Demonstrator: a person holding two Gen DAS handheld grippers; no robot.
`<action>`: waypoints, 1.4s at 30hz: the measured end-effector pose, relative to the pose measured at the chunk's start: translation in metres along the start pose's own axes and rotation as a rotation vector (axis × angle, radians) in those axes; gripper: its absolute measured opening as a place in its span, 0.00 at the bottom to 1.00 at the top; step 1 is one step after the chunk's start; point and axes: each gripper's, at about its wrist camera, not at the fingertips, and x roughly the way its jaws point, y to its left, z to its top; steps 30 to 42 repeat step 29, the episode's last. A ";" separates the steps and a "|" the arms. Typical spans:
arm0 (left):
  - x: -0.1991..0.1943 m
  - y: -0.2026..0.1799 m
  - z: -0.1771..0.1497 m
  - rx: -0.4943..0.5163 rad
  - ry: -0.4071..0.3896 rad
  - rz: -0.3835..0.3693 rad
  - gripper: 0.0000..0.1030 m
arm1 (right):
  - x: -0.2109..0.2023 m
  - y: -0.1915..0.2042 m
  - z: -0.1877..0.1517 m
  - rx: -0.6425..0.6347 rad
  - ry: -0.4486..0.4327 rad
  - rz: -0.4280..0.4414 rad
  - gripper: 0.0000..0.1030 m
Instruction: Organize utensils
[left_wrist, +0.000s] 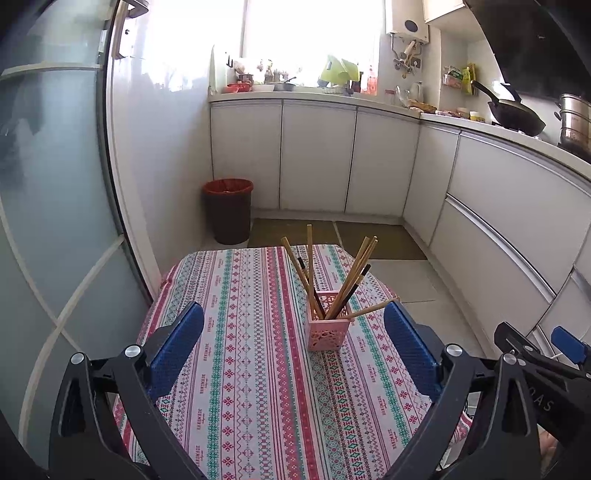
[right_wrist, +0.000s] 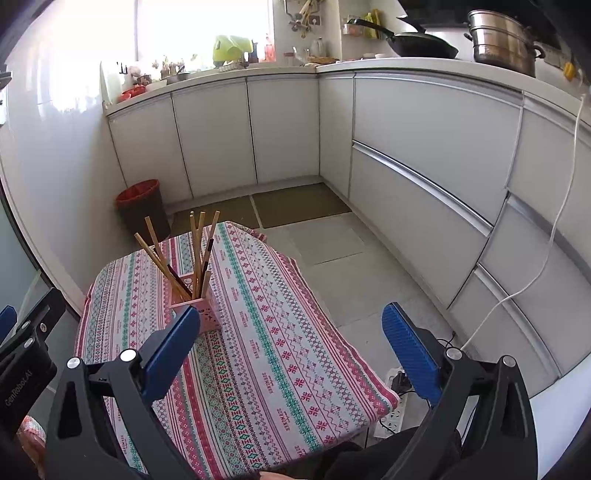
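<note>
A pink lattice holder (left_wrist: 327, 320) stands upright on the patterned tablecloth (left_wrist: 240, 369). Several wooden and dark chopsticks (left_wrist: 311, 269) stick out of it, fanned apart. My left gripper (left_wrist: 293, 314) is open and empty, its blue pads either side of the holder but nearer the camera. In the right wrist view the holder (right_wrist: 192, 302) with its chopsticks (right_wrist: 195, 247) sits just beyond my left blue pad. My right gripper (right_wrist: 291, 317) is open and empty, above the table's right side. It also shows at the right edge of the left wrist view (left_wrist: 569, 343).
The small table (right_wrist: 258, 332) stands in a kitchen with white cabinets (left_wrist: 317, 155) behind and to the right. A brown bin with a red liner (left_wrist: 228, 210) stands on the floor beyond the table. A power strip and white cable (right_wrist: 395, 406) lie on the floor at the right.
</note>
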 end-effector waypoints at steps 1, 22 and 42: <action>0.000 0.000 0.000 0.001 0.002 -0.004 0.91 | 0.001 0.000 0.000 0.000 0.003 0.002 0.93; 0.017 -0.003 -0.001 0.019 0.035 -0.035 0.88 | 0.012 -0.002 0.000 0.016 0.025 0.006 0.93; 0.046 -0.003 -0.005 0.014 0.105 -0.003 0.93 | 0.032 -0.008 -0.001 0.041 0.062 0.001 0.93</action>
